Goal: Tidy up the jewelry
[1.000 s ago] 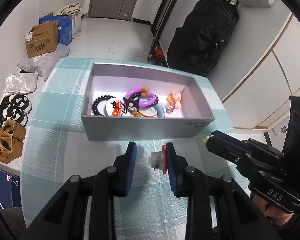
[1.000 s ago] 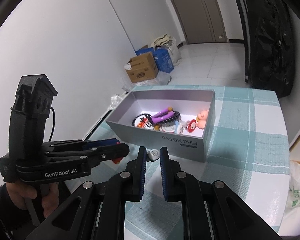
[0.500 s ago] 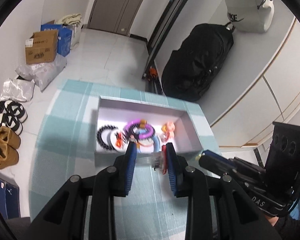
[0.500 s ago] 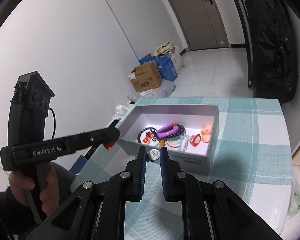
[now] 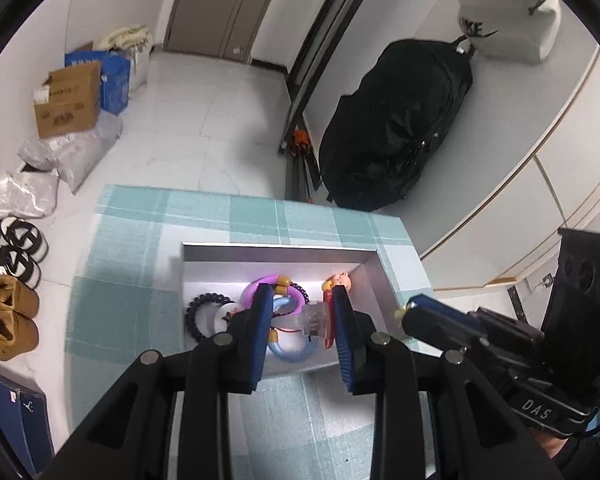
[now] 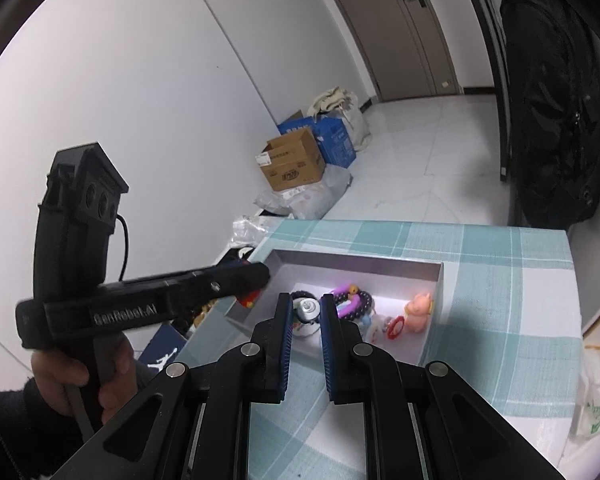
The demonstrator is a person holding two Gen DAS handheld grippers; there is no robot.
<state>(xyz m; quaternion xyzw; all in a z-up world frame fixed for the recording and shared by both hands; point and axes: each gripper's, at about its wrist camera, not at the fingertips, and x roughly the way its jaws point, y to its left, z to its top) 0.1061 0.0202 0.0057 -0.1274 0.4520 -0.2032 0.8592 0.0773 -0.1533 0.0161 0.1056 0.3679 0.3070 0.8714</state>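
Teal checked tablecloth (image 5: 132,272) carries a grey cardboard box (image 5: 374,280); left gripper (image 5: 300,312) pinches a clear-and-red clip (image 5: 318,318), right gripper (image 6: 305,312) a small white round piece (image 6: 306,309)

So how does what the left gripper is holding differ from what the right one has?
The left gripper spans a wider clear plastic piece with a red part against one pad; the right gripper pinches a small white round piece. The left jaws stand further apart than the right jaws. Both pieces are gripped and held above the open grey box of bracelets.
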